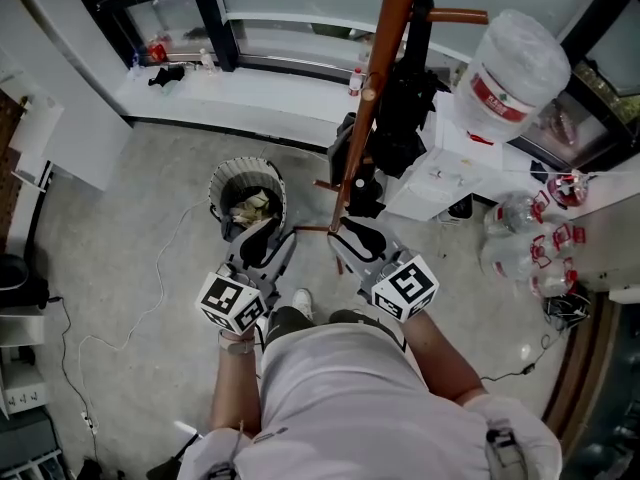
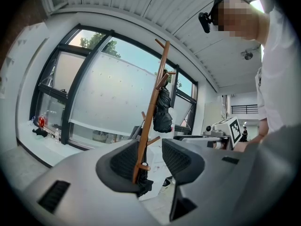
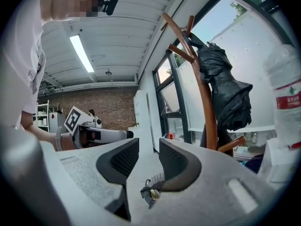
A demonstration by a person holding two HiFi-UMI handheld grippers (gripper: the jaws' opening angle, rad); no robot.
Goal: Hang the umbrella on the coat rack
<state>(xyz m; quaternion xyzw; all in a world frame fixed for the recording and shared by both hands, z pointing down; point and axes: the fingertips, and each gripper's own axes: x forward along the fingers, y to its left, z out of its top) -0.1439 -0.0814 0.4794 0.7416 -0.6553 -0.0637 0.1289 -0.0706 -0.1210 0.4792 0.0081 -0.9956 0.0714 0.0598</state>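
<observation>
A folded black umbrella (image 1: 402,108) hangs from the upper part of a wooden coat rack (image 1: 386,58), beside its pole. My left gripper (image 1: 260,238) and right gripper (image 1: 360,236) are held side by side just short of the rack's foot, both shut and holding nothing. In the left gripper view the rack (image 2: 153,108) and umbrella (image 2: 162,113) stand well beyond the left gripper (image 2: 153,161). In the right gripper view the umbrella (image 3: 226,94) hangs on the rack (image 3: 207,108) to the right of the right gripper (image 3: 149,160), apart from it.
A round waste bin (image 1: 247,196) with rubbish stands left of the rack's foot. A white water dispenser (image 1: 445,180) with a large bottle (image 1: 512,68) stands to the right, with more bottles (image 1: 522,240) on the floor. A thin cable (image 1: 150,308) trails across the grey floor.
</observation>
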